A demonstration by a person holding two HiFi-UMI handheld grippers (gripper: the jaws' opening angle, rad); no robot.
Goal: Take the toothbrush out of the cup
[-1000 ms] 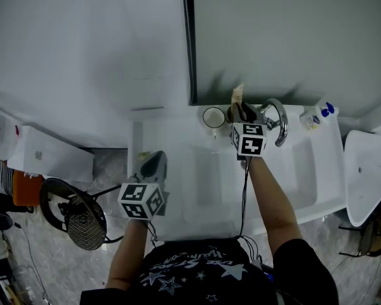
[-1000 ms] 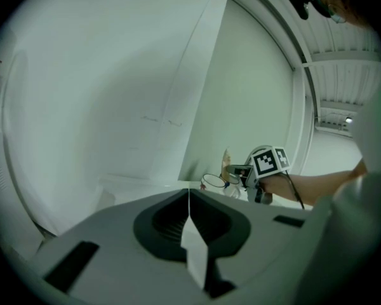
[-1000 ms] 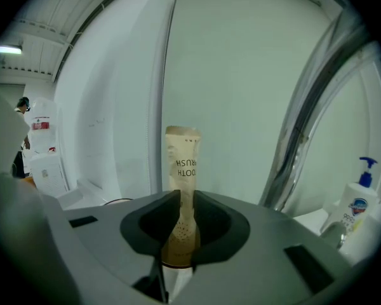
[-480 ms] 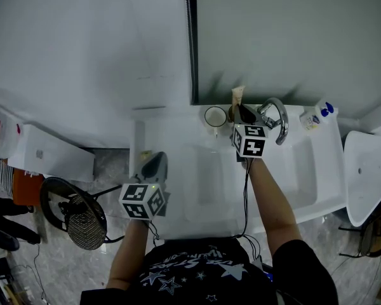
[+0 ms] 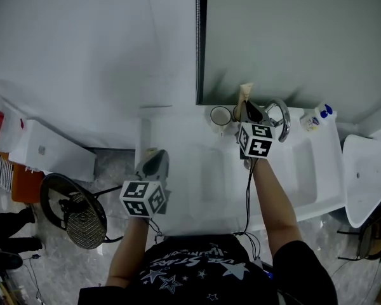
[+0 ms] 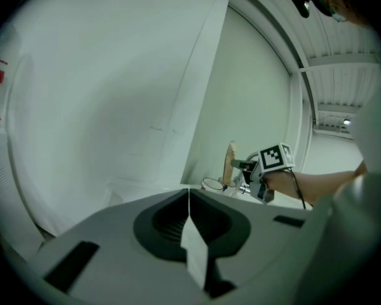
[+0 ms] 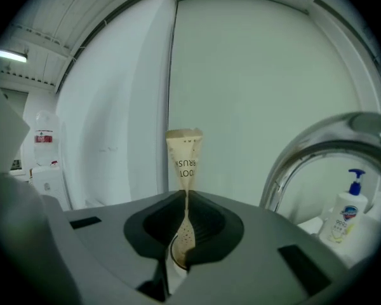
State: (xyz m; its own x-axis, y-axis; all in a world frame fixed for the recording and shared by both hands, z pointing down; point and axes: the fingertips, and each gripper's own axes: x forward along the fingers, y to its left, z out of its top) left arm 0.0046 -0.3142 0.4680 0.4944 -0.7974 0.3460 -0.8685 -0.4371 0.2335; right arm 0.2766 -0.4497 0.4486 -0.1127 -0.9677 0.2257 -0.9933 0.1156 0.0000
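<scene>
White sink counter (image 5: 178, 138) below a pale wall: the right gripper (image 7: 185, 199) pinches an upright, beige paper-wrapped toothbrush (image 7: 185, 157). A small white round cup (image 5: 220, 116) stands just left. The left gripper (image 6: 189, 199) is closed, empty.

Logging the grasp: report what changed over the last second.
The right gripper closed on the wrapped toothbrush and rose slightly with it. The white cup, the tap and the shut, empty left gripper stayed as they were.
</scene>
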